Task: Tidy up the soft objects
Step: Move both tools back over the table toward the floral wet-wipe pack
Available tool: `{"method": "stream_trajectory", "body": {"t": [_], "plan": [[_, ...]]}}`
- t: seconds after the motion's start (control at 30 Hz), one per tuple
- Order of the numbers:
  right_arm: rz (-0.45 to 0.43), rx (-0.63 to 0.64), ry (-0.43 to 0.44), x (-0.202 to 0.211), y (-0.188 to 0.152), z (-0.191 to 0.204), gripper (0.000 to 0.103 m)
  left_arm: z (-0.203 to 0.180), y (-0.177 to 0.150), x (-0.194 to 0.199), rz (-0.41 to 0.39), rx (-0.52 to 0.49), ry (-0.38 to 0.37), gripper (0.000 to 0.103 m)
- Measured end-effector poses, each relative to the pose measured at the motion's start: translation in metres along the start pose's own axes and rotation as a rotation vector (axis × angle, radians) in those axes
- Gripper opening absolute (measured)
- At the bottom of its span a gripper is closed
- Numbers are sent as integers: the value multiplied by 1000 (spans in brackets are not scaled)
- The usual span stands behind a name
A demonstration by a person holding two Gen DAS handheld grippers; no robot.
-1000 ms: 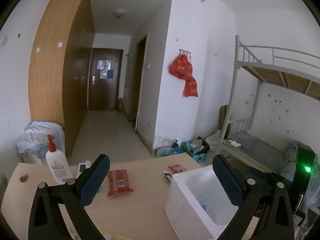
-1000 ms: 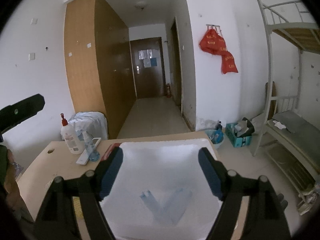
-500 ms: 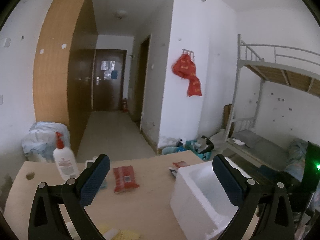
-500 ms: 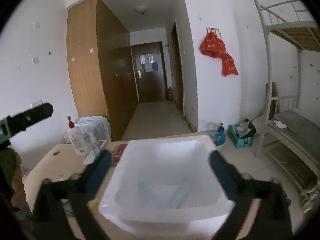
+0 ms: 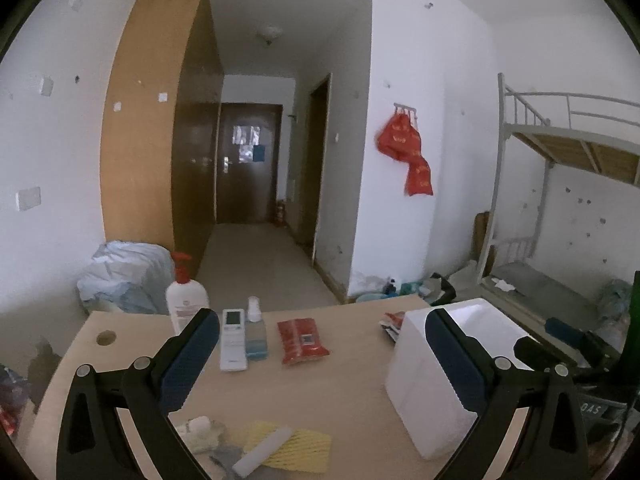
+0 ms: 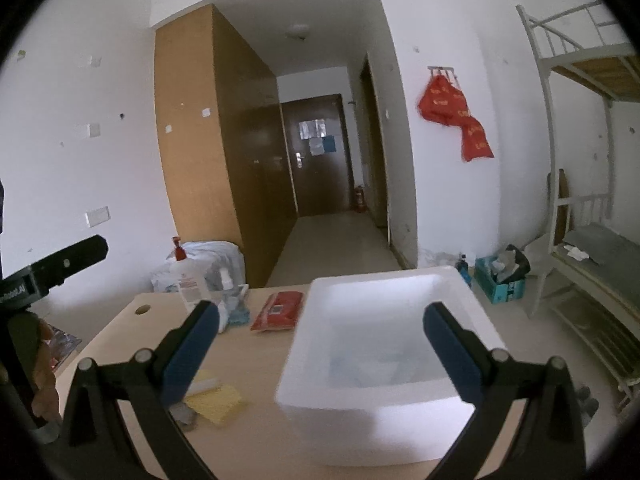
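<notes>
Both tongs gape wide and grip nothing: the left gripper (image 5: 320,356) hangs over the desk (image 5: 344,392) left of the white foam box (image 6: 380,364), the right gripper (image 6: 320,344) above that box. Inside it something pale blue shows, unclear. A yellow cloth (image 5: 298,446) lies left of the box, nearer the camera

Little can be read. On the dark gripper body (image 6: 24,284) seen at the left edge of the right wrist view, small white lettering ending in ".AI" is made out. Low on the right of the foam box (image 5: 436,380), the characters "OAS" are seen on a dark frame (image 5: 596,410). Yellow print on the red bags (image 6: 452,112) is too blurred to be read.
</notes>
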State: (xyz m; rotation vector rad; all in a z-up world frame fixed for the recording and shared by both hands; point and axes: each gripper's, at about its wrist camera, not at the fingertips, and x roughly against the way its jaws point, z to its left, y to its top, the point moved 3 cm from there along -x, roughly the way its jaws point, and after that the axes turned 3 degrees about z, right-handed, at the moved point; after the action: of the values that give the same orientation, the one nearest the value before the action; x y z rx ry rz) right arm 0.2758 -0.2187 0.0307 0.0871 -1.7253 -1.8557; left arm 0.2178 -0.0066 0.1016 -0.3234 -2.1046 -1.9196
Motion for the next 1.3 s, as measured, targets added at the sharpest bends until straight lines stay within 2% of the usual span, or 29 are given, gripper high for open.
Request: {"method": "stream_trajectory", "body": {"t": [0.23, 0.63, 0.83, 1.13, 1.3], "plan": [[4, 52, 60, -6, 0, 34, 103, 23, -9, 24, -26, -14, 54, 103], [50, 124, 191, -30, -10, 94, 103, 82, -26, 57, -35, 4, 226, 103], [79, 143, 207, -38, -19, 109, 103, 101, -38, 57, -12, 27, 247, 103], [139, 149, 244, -60, -41, 124, 103, 126, -60, 38, 40, 86, 216, 103], [172, 140, 262, -71, -56, 129, 103, 136, -82, 29, 58, 81, 216, 103]]}}
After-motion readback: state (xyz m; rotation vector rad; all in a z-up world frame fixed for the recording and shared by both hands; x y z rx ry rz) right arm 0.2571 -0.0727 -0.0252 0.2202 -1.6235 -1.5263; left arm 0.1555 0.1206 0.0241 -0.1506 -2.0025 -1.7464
